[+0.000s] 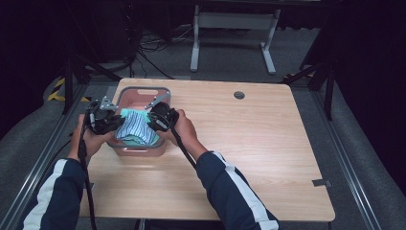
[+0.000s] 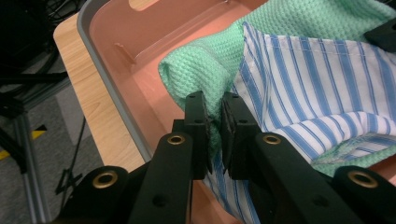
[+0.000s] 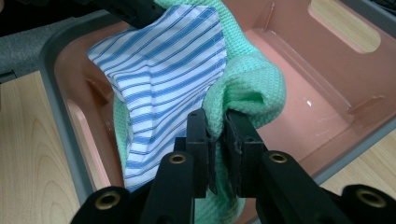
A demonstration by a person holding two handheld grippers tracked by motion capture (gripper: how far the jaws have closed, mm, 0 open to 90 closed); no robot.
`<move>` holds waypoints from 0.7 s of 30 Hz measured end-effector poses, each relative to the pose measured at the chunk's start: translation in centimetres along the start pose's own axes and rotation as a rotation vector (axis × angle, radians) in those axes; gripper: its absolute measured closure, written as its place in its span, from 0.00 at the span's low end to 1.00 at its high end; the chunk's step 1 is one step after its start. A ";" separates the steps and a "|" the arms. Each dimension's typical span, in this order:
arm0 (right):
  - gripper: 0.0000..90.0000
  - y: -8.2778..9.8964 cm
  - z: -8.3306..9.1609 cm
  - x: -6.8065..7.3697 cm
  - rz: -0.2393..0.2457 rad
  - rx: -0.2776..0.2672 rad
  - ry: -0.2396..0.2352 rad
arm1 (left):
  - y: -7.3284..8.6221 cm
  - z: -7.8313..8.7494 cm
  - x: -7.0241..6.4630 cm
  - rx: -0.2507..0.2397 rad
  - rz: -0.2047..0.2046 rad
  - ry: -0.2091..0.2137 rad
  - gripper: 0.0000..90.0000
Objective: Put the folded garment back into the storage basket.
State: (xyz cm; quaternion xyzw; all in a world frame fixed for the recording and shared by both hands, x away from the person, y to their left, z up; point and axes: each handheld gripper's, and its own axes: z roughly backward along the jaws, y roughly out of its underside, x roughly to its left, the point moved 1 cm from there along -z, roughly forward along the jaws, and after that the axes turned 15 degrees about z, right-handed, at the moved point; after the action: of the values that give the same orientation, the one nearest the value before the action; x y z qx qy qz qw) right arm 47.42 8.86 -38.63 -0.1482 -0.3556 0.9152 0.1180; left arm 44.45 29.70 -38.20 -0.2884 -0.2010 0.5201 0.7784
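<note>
A green waffle-weave cloth (image 1: pixel 128 115) with a blue-and-white striped cloth (image 1: pixel 138 128) lying against it is hanging over the open pink bin (image 1: pixel 143 93), its lower folds sitting inside the bin. The striped cloth is facing upward in the high view, with the green weave showing along its edges.

The left gripper (image 1: pixel 106 120) is pinching one bunched edge of the green cloth; in the left gripper view the jaws of that gripper (image 2: pixel 214 126) are standing nearly together with the green weave squeezed between the pads and the striped cloth just beside them. The right gripper (image 1: pixel 160 118) is clamping the opposite edge; in the right gripper view that gripper (image 3: pixel 218 135) is gripping a fold of green weave, the striped cloth draping to its left.

The bin, grey-rimmed with handle slots in its end walls, is sitting near the far left corner of the wooden tabletop (image 1: pixel 249 143). Both forearms in dark sleeves with white stripes are reaching in from the near edge.
</note>
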 end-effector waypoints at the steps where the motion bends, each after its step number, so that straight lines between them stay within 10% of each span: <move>1: 0.89 0.1 -0.1 0.0 -0.002 0.006 -0.003 | 0.0 -0.1 0.0 0.006 -0.009 -0.001 0.91; 21: 0.82 1.2 -0.6 -0.3 -0.022 0.024 -0.003 | 0.1 -0.2 -0.3 0.003 -0.015 0.022 0.82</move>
State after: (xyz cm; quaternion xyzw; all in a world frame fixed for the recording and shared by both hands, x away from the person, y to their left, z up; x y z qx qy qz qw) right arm 47.76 8.28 -39.76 -0.1416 -0.3461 0.9184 0.1292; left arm 44.43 29.44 -38.38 -0.2916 -0.1937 0.5112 0.7850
